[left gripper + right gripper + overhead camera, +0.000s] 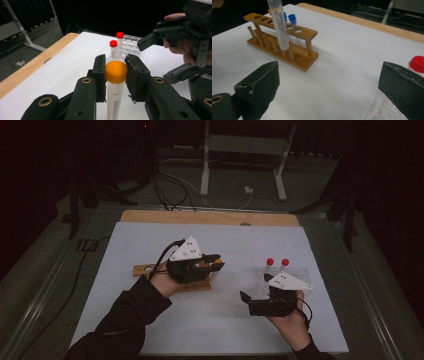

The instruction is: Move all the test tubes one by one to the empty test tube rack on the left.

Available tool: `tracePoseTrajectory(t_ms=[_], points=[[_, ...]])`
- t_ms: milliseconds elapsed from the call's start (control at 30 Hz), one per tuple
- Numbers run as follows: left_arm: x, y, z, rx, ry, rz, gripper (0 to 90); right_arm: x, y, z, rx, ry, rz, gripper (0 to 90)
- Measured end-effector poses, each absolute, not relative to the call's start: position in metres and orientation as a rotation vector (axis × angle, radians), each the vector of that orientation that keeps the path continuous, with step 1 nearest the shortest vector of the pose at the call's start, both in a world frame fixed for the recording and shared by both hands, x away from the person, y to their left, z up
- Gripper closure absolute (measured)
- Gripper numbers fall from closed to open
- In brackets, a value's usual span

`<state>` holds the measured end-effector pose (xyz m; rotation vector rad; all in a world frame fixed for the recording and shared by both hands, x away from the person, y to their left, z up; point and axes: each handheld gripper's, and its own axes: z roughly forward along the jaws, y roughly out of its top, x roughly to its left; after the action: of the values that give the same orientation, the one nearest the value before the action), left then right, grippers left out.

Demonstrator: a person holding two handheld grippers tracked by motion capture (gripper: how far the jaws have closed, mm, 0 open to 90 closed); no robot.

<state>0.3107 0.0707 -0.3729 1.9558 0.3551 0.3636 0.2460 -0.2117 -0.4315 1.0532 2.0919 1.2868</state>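
My left gripper (pixel 115 72) is shut on an orange-capped clear tube (pixel 115 72), its pads pressing the cap from both sides. In the high view that gripper (pixel 214 261) hangs over the right end of the wooden tube rack (pixel 145 269). The right gripper view has the held tube (pixel 279 25) upright just above the rack (pixel 284 47), beside two blue-capped tubes (pixel 292 19) standing in it. My right gripper (pixel 246 301) is open and empty, just left of a clear plastic rack (pixel 300 272) with two red-capped tubes (pixel 277 262).
A white sheet (pixel 150 320) covers the table, with a strip of bare wood (pixel 210 217) along its far edge. Beyond stand a metal frame (pixel 245 165) and cables on the floor. Open sheet lies between the two racks.
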Motion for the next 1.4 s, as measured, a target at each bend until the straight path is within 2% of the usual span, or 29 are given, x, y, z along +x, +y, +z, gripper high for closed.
tracePoseTrajectory(t_ms=[1000,1400], points=[[0.312,0.177,-0.377,1.888,0.594,0.533,71.8,0.245,-0.215,-0.430,1.025,2.104,1.324,1.5],[0.323,0.187,-0.388,1.805,0.646,0.634,71.7,0.246,-0.216,-0.430,1.034,2.100,1.325,1.5]])
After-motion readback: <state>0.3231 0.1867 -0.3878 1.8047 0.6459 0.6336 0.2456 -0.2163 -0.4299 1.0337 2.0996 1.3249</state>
